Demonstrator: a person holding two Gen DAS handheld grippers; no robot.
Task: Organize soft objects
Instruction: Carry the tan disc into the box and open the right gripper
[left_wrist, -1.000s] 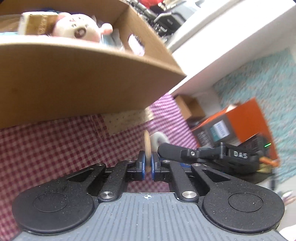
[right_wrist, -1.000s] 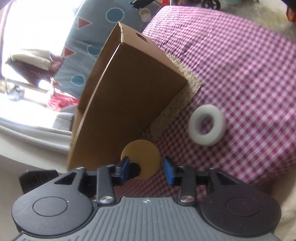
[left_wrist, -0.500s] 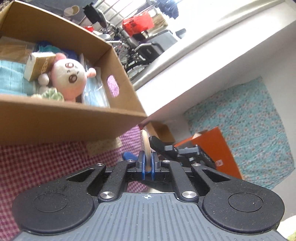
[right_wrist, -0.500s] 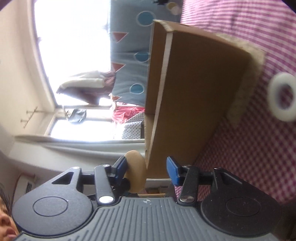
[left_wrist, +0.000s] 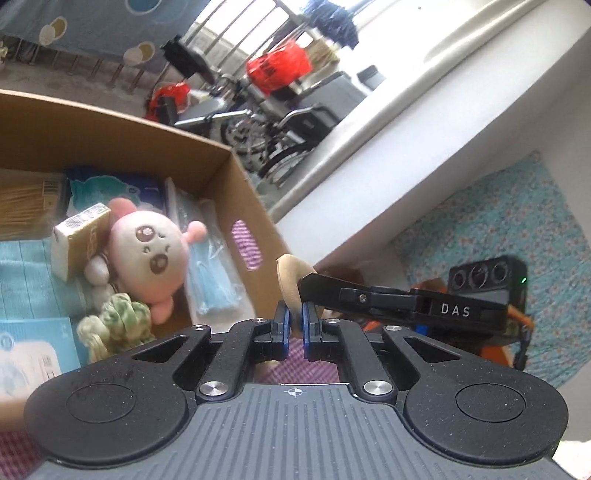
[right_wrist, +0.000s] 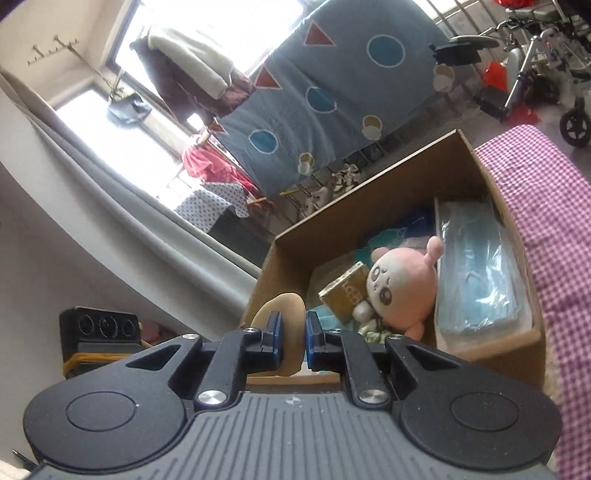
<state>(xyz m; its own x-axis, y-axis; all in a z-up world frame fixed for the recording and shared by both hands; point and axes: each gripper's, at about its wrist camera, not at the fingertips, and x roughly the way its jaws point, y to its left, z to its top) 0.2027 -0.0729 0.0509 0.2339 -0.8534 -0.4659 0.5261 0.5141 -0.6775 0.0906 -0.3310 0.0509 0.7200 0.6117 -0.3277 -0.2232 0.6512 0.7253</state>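
Tan and round, a flat foam disc (left_wrist: 290, 275) stands on edge between the blue pads of the left claw (left_wrist: 293, 326), which is clenched on its lower rim. In the left wrist view the disc rises just beside the near right corner of an open brown cardboard box (left_wrist: 236, 192), and the black finger of the right claw (left_wrist: 332, 286) reaches in from the right and touches the disc's upper edge.

From the right wrist view the same disc (right_wrist: 284, 321) sits between the right claw's (right_wrist: 293, 341) blue pads; the left pad presses against its face, while a narrow gap shows on the right pad's side, so I cannot tell whether this claw truly grips it. The disc hangs in front of the box's (right_wrist: 476, 162) near left corner.

Inside the box lie a pink and white plush toy with round eyes (left_wrist: 153, 251), a tan paper-wrapped tissue pack (left_wrist: 79, 242) leaning against it, a clear packet of pale blue face masks (left_wrist: 208, 273) along the right wall, a green and cream knitted bundle (left_wrist: 118, 323) in front of the plush, and a light blue towel (left_wrist: 22, 280) at the left. The box rests on a desk covered with a purple and white checked cloth (right_wrist: 546, 206).
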